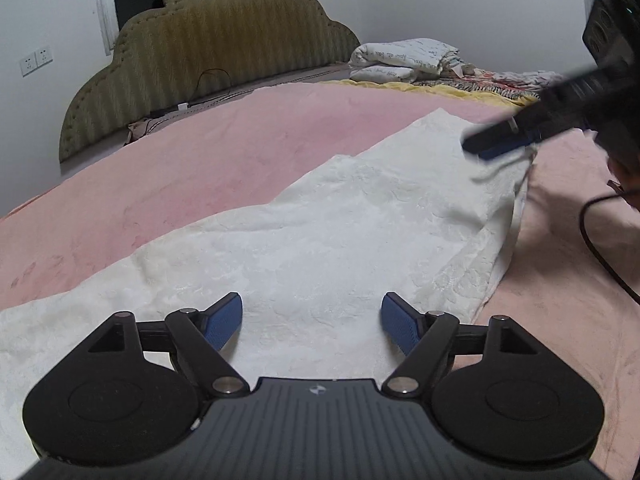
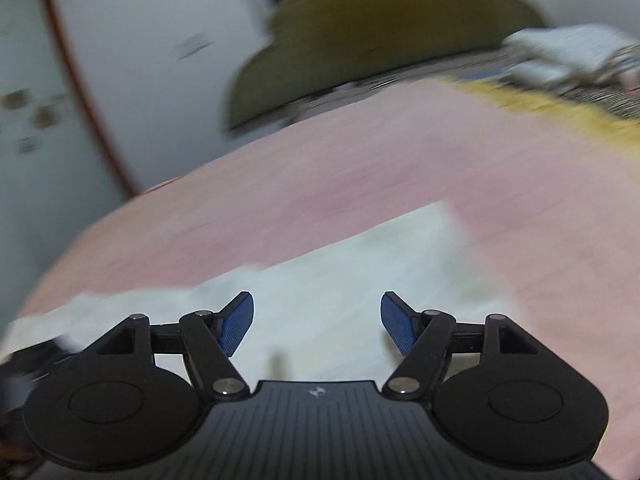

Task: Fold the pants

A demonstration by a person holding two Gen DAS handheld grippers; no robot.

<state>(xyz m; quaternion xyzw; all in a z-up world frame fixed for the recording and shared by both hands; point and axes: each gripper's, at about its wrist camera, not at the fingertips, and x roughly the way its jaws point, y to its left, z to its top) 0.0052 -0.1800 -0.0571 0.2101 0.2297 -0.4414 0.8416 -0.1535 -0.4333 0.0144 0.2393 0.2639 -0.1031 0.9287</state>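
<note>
White textured pants [image 1: 340, 220] lie spread along a pink blanket [image 1: 200, 168] on a bed. My left gripper [image 1: 312, 316] hovers low over the near part of the pants, open, with nothing between its blue pads. My right gripper [image 1: 492, 146] comes in blurred from the upper right, above the far end of the pants and a loose drawstring. In the right wrist view, which is motion-blurred, that right gripper [image 2: 317, 316] is open and empty over the pants [image 2: 340, 264].
An olive padded headboard [image 1: 208, 40] stands behind the bed. Folded white bedding [image 1: 408, 58] and patterned cloth lie at the far right corner. A black cable [image 1: 592, 240] loops over the blanket at the right. Wall sockets [image 1: 36, 60] sit at the left.
</note>
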